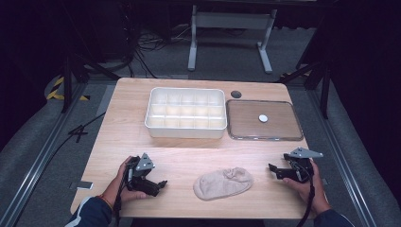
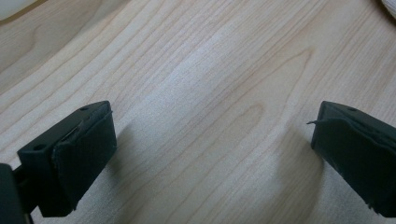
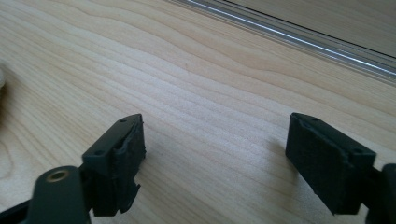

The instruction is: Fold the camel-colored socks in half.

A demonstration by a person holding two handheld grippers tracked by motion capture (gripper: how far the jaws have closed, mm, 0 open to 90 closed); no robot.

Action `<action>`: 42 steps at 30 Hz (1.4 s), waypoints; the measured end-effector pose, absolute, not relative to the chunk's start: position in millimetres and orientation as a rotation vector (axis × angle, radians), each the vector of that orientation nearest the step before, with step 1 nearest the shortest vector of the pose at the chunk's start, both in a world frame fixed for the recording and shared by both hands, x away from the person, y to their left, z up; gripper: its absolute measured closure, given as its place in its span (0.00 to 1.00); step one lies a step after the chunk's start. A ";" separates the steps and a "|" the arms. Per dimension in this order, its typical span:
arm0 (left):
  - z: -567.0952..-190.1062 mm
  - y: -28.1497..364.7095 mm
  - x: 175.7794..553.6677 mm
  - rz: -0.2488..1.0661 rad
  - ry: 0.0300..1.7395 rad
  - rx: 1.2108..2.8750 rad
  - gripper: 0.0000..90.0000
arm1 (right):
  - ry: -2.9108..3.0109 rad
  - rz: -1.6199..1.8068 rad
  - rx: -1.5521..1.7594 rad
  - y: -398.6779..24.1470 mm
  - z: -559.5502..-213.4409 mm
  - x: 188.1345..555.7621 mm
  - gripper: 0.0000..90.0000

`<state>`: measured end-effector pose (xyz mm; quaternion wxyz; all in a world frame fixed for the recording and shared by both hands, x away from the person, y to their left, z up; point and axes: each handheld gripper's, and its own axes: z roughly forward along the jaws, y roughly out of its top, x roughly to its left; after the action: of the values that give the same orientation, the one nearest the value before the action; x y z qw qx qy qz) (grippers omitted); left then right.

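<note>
Left gripper [image 1: 163,183]: jaws wide apart, empty, near the sock [image 1: 223,183].
Right gripper [image 1: 271,168]: jaws apart, empty.
Sock: seemingly beige, lying between both grippers.

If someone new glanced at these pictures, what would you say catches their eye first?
Probably the beige sock lying crumpled at the table's near edge, between the left claw and the right claw, both open and empty. Behind it sit a white compartment tray and, to its right, a clear lid.
</note>
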<state>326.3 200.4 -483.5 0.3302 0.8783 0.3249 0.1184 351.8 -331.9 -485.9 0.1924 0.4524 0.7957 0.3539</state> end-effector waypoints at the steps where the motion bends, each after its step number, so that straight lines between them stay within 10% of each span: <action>1: -483.7 199.9 326.0 0.307 0.855 2.293 0.00 | 2.237 0.996 1.267 -331.7 -485.5 351.5 0.26; 23: -481.3 196.2 326.5 0.301 0.832 2.309 0.05 | 2.430 1.266 0.872 -278.4 -450.8 323.1 0.88; 42: -468.8 154.3 313.9 0.166 0.793 2.209 0.41 | 2.713 1.206 0.498 -181.7 -468.2 305.4 0.99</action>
<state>313.9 154.3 -468.8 0.3842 0.8668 0.3110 0.0651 305.4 -181.7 -468.2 0.0657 0.1652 0.8992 0.3997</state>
